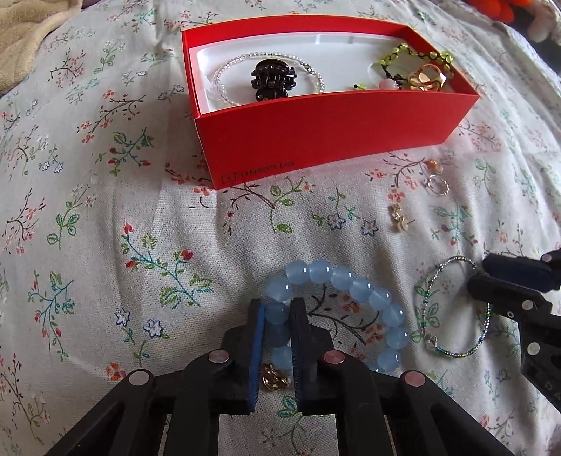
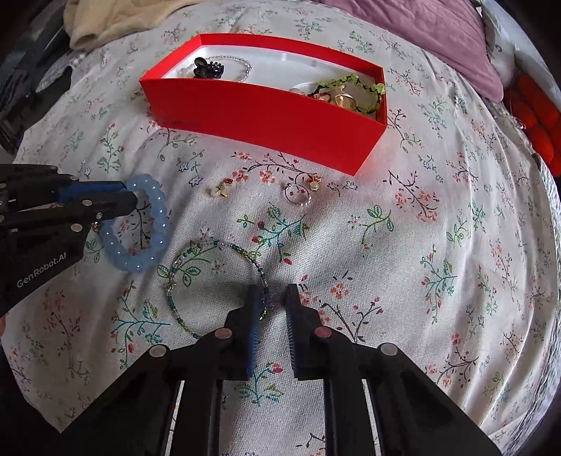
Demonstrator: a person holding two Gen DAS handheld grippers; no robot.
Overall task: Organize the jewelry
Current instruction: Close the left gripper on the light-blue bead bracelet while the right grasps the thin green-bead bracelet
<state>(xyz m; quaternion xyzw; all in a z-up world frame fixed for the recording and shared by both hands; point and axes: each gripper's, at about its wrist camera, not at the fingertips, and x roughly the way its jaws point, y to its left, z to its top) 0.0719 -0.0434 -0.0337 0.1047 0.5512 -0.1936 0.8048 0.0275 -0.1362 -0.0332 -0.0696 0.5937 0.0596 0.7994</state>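
Observation:
On the floral bedsheet lies a blue bead bracelet (image 1: 350, 284) (image 2: 140, 259). My left gripper (image 1: 278, 315) (image 2: 131, 201) is shut on its left side, with beads pressed between the pads. To its right lies a thin green beaded bracelet (image 1: 452, 260) (image 2: 238, 247). My right gripper (image 2: 271, 298) (image 1: 477, 277) is shut on that bracelet's right edge, the strand running between the pads. The open red box (image 1: 333, 119) (image 2: 266, 112) stands farther back. It holds a black hair claw (image 1: 271, 82), a clear bead strand, a green bracelet (image 1: 413, 58) and gold rings.
Between the box and the bracelets lie a small silver ring (image 1: 438, 184) (image 2: 298, 194) and small earrings (image 1: 399, 215) (image 2: 221, 191). A gold piece (image 1: 275, 380) lies under the left gripper. A purple blanket (image 2: 420, 35), a cream cloth (image 2: 105, 21) and an orange item (image 2: 536, 115) border the bed.

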